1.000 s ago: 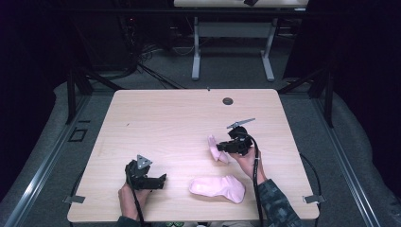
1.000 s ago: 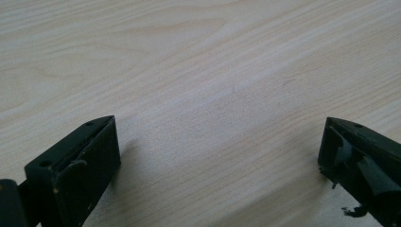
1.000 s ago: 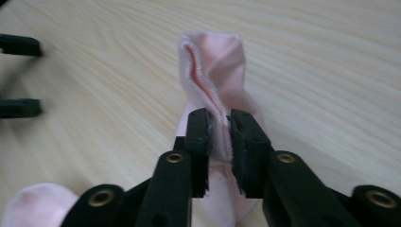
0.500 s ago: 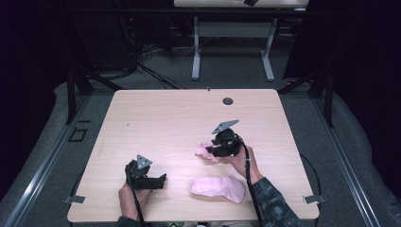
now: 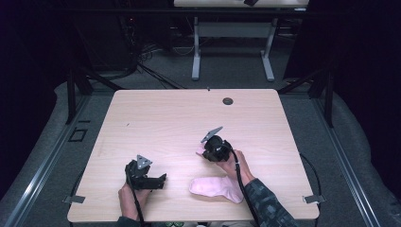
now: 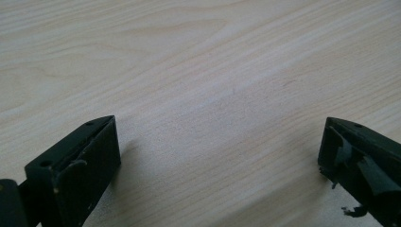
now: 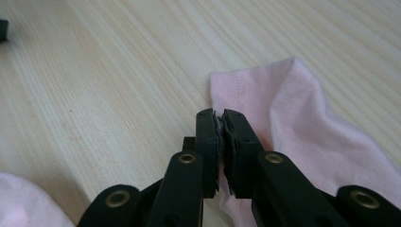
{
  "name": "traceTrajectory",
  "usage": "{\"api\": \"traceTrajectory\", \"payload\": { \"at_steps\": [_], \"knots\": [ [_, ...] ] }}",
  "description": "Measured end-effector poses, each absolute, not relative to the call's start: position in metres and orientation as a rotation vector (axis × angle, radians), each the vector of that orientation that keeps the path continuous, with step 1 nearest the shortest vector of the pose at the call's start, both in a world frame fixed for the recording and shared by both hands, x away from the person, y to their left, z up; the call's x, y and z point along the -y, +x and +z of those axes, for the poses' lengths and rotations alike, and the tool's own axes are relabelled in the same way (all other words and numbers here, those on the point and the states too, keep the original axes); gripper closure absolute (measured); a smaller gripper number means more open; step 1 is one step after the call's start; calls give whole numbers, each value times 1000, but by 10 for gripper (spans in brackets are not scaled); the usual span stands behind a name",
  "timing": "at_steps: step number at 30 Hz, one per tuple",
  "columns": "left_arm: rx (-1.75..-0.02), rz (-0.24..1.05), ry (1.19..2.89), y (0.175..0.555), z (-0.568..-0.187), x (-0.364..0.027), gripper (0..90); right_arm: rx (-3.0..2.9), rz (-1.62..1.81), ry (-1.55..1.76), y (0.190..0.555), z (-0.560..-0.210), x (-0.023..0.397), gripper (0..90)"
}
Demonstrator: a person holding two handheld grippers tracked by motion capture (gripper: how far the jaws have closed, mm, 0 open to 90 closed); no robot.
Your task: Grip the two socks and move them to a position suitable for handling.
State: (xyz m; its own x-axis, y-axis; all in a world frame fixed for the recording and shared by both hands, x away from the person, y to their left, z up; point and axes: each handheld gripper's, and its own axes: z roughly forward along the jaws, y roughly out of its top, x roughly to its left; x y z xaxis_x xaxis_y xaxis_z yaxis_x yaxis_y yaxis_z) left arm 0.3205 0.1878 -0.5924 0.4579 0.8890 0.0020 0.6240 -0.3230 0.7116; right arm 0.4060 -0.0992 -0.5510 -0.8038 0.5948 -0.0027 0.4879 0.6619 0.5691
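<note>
Two pink socks lie on the wooden table point(image 5: 189, 118). One sock point(image 5: 215, 187) lies flat near the front edge, by the person's right forearm. The other sock point(image 7: 293, 113) rests crumpled under my right gripper point(image 7: 220, 113), and a small part of that sock point(image 5: 200, 150) pokes out left of my right gripper point(image 5: 205, 152). Its jaws have just been closing and stand shut at the sock's edge. No pink cloth shows between the pads. My left gripper point(image 6: 220, 125) is open over bare wood, and in the high view the left gripper point(image 5: 161, 181) sits still at the front left.
A dark round grommet point(image 5: 228, 100) sits near the table's far edge. Bare wood stretches across the far half and the left side. Beyond the table stands another table's white legs point(image 5: 195, 52) on a dark floor with cables.
My right gripper has moved left and down. The sock that it held up is now down on the table, mostly under the gripper. The left gripper has not moved.
</note>
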Motion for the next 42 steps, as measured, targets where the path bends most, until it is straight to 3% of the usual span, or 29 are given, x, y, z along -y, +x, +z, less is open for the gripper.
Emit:
{"api": "traceTrajectory", "payload": {
  "at_steps": [14,23,26,30,36,41,42],
  "knots": [
    [-1192,456,2042,326,-581,-174,4,-2508,1263,1068,401,-497,140,867],
    [-987,398,2049,338,-553,-125,31,-2418,1467,1076,391,-468,146,866],
    [-917,377,2049,345,-545,-106,78,-2390,1523,1069,388,-459,144,866],
    [-891,381,2034,351,-544,-91,163,-2370,1579,1071,386,-453,142,866],
    [-900,469,2003,361,-542,-80,365,-2372,1666,1069,384,-450,141,866],
    [-890,534,2004,366,-545,-77,799,-2376,1669,1095,385,-455,144,865],
    [-893,548,2014,366,-544,-77,844,-2372,1652,1098,386,-456,145,865]
  ]
}}
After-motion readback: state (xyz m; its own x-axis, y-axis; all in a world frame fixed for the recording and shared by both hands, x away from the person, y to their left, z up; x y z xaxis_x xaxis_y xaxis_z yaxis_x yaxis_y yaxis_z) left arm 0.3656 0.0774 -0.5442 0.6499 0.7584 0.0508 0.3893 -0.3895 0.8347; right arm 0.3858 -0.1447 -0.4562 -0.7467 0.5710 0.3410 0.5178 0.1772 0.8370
